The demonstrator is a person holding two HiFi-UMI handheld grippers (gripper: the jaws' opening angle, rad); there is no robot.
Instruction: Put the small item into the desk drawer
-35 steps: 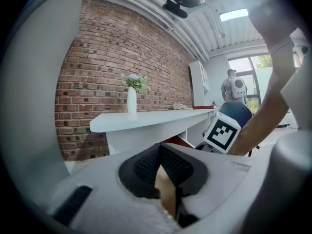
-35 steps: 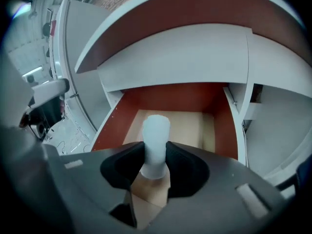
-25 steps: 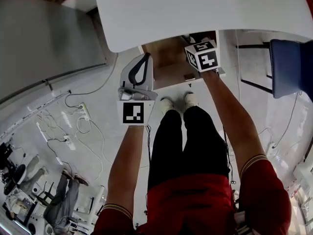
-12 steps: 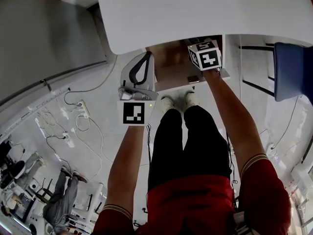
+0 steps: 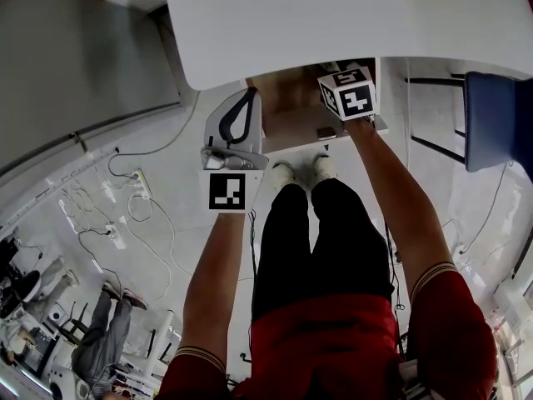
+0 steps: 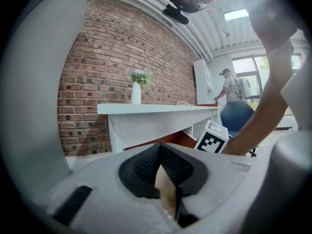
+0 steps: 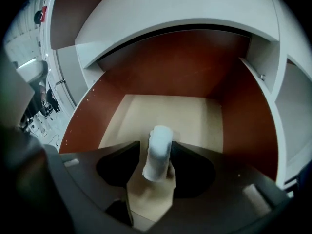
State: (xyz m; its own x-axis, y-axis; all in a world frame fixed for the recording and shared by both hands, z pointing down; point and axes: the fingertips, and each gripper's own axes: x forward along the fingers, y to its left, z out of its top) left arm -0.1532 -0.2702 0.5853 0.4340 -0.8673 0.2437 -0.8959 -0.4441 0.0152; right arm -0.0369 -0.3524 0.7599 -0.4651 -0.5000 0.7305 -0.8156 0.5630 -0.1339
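Note:
The desk drawer (image 5: 291,127) is pulled out under the white desk top (image 5: 333,15); its pale floor and red-brown walls (image 7: 243,106) fill the right gripper view. My right gripper (image 7: 157,149) points down into it, and in the head view only its marker cube (image 5: 350,92) shows. A small white roll-shaped item (image 7: 158,152) hangs tilted between its jaws, which have just been opening and stand wide. My left gripper (image 5: 249,98) waits beside the drawer's left side, its jaws (image 6: 159,147) together with nothing in them.
A blue chair (image 5: 495,115) stands to the right of the desk. My legs and white shoes (image 5: 283,173) are below the drawer front. Cables and power strips (image 5: 125,215) lie on the floor at left. A white vase (image 6: 136,92) stands on the desk.
The head view has shifted slightly. Both grippers keep their places by the drawer.

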